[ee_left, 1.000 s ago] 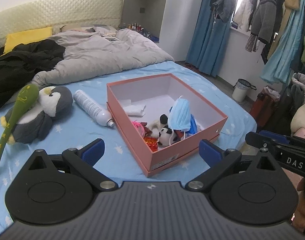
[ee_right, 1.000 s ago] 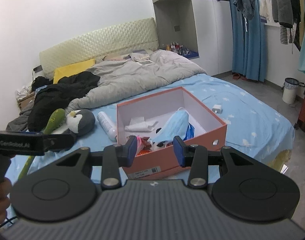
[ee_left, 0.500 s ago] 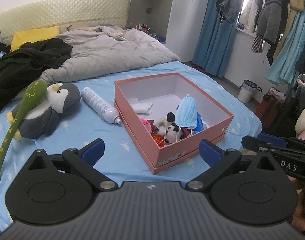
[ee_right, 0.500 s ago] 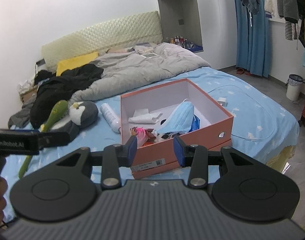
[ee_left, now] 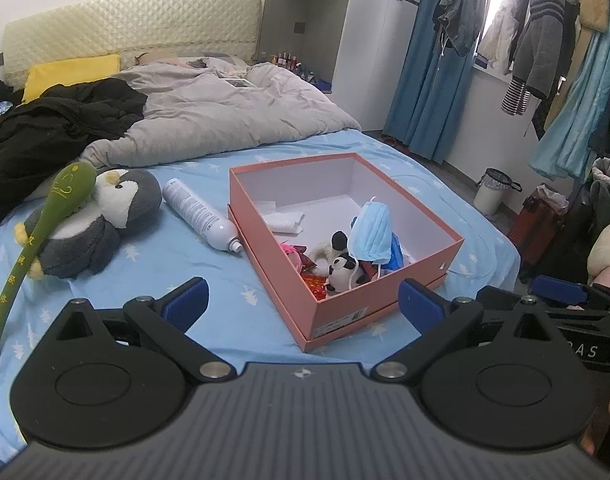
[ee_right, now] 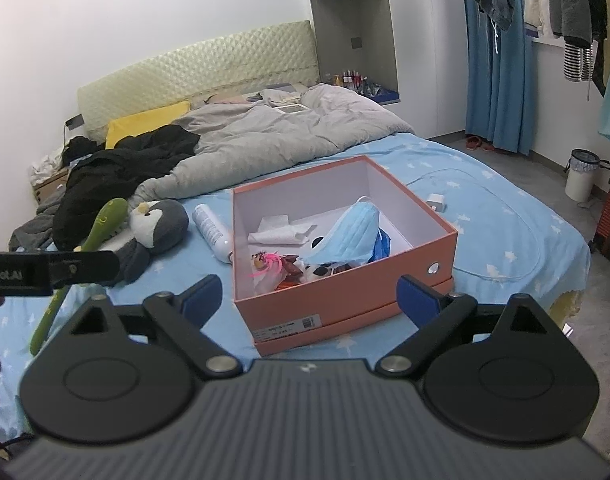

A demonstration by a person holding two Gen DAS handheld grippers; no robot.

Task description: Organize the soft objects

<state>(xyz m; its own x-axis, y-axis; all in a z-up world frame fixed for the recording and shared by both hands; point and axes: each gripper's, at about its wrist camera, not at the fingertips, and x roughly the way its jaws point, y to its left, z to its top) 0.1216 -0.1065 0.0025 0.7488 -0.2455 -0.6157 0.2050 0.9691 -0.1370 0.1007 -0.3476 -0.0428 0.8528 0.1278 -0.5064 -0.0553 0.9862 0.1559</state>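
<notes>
A salmon-pink box (ee_left: 409,300) (ee_right: 345,312) stands open on the blue bedsheet. Inside lie a blue face mask (ee_left: 371,234) (ee_right: 351,236), a small panda plush (ee_left: 343,270), a pink toy (ee_right: 271,262) and a white tissue (ee_right: 277,234). Left of the box rest a white spray can (ee_left: 199,214) (ee_right: 213,230), a grey penguin plush (ee_left: 105,216) (ee_right: 157,224) and a green long-handled massage stick (ee_left: 37,236) (ee_right: 89,244). My left gripper (ee_left: 303,306) hangs open before the box, empty. My right gripper (ee_right: 309,298) has its jaws opening, with nothing between them.
A grey duvet (ee_left: 225,116) and black clothes (ee_left: 53,124) fill the head of the bed. A white charger (ee_right: 437,202) lies right of the box. Blue curtains (ee_right: 497,72), hanging clothes and a small waste bin (ee_right: 583,174) stand to the right on the floor.
My right gripper's fingers, narrowly spaced before, now stand wide apart. Both views have drifted slightly; the box and toys lie as they did.
</notes>
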